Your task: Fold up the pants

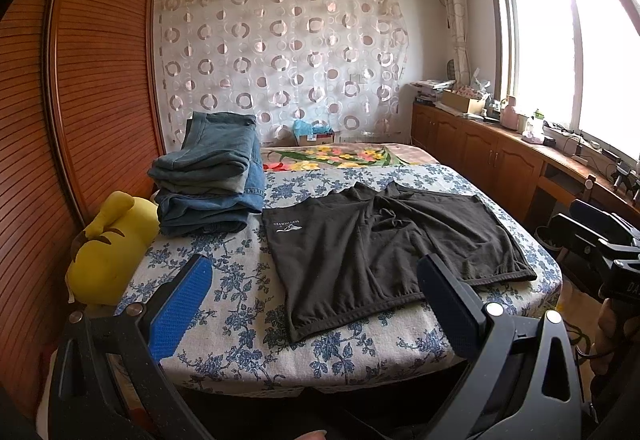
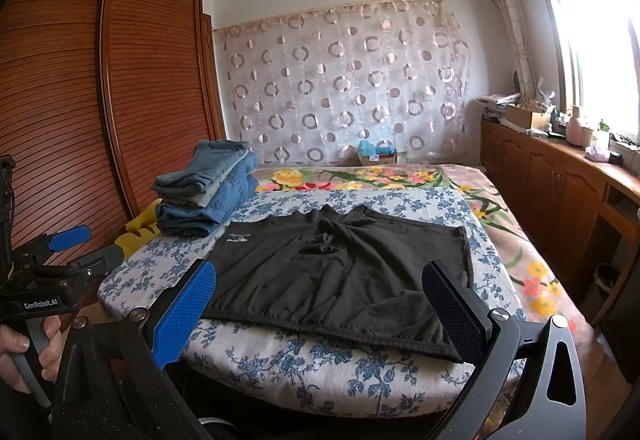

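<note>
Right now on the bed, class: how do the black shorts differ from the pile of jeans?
The black shorts lie spread open in a single layer with wrinkles at the crotch; the pile of jeans is folded and stacked. The shorts are black, the jeans blue denim. Both rest on the floral bed cover, untouched by either gripper.

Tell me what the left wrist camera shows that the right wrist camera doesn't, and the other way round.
Only the left wrist view shows the yellow plush toy nearly whole, lying beside the bed's edge, and the right gripper's black body at the frame's right side. Only the right wrist view shows the hand squeezing the left gripper's handle, and the cabinet on top of the wardrobe. Both show the black shorts spread flat on the floral sheet, the folded jeans stack behind them, and their own gripper open above the near edge: left gripper, right gripper.
</note>
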`<state>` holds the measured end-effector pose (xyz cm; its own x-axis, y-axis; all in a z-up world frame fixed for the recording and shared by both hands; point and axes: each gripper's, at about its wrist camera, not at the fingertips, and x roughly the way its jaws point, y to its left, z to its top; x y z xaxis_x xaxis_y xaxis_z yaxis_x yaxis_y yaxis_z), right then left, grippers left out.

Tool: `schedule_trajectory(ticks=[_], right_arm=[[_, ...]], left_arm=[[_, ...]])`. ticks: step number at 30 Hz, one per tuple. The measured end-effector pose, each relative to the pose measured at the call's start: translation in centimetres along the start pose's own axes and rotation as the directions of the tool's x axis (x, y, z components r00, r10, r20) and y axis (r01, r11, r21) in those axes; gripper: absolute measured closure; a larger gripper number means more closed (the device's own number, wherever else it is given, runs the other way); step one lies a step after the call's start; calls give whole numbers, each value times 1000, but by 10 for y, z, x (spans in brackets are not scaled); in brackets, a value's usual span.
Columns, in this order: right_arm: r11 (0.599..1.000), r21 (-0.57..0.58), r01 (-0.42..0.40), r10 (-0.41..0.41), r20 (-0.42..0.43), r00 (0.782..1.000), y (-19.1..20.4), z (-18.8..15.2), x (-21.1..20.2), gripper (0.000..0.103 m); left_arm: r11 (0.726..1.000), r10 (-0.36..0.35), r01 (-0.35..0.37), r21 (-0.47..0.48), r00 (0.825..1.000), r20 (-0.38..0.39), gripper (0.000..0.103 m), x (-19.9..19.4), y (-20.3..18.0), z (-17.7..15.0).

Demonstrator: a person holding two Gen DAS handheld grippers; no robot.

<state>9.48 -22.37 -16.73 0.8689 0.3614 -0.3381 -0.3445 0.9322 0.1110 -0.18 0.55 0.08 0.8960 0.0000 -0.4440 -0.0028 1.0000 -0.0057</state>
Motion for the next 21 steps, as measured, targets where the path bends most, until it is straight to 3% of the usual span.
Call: schedule_trajectory(ticks=[21], right_arm=[[1000,-2,-1,1,5,1000,2,-1,-2,0]], left_arm=[[1000,1,-1,2,1000,3,0,-1,-2,0]])
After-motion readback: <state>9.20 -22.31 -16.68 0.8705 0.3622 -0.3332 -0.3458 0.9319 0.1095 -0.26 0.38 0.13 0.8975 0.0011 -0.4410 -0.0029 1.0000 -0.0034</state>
